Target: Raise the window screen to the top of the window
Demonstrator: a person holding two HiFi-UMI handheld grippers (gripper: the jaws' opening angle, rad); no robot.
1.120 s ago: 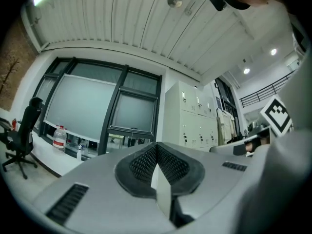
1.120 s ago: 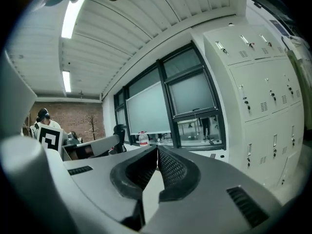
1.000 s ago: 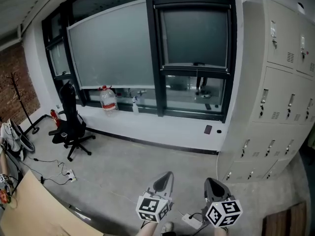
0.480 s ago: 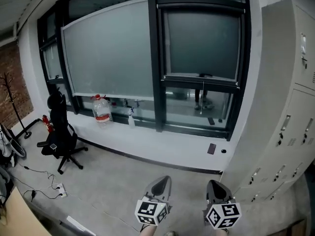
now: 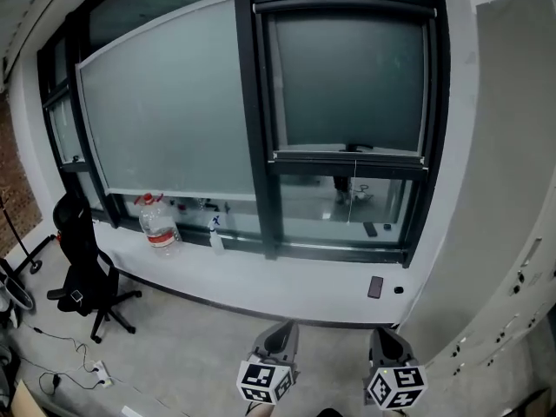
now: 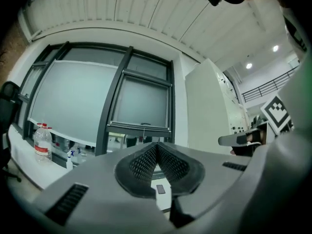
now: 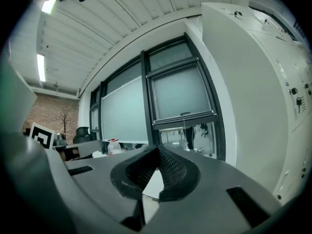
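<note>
The grey window screen (image 5: pixel 347 85) covers the right pane down to its dark bottom rail (image 5: pixel 347 158). A thin pull cord (image 5: pixel 353 189) hangs from the rail's handle over the open glass below. Both grippers are low in the head view, well short of the window. My left gripper (image 5: pixel 282 330) is shut with nothing in it, and so is my right gripper (image 5: pixel 382 335). The left gripper view shows the screen (image 6: pixel 144 101) far beyond the closed tips (image 6: pixel 157 147). In the right gripper view the screen (image 7: pixel 179 94) is also far beyond the closed tips (image 7: pixel 157 149).
A wider screened pane (image 5: pixel 165 111) lies to the left. On the white sill (image 5: pixel 287 281) stand a water bottle (image 5: pixel 156 222) and a spray bottle (image 5: pixel 215 233), and a phone (image 5: pixel 375 286) lies there. A black office chair (image 5: pixel 82 268) is at left, grey lockers (image 5: pixel 512 189) at right.
The head view has come closer to the window, which now fills more of the picture; the lockers slid right. Both grippers stay low and shut.
</note>
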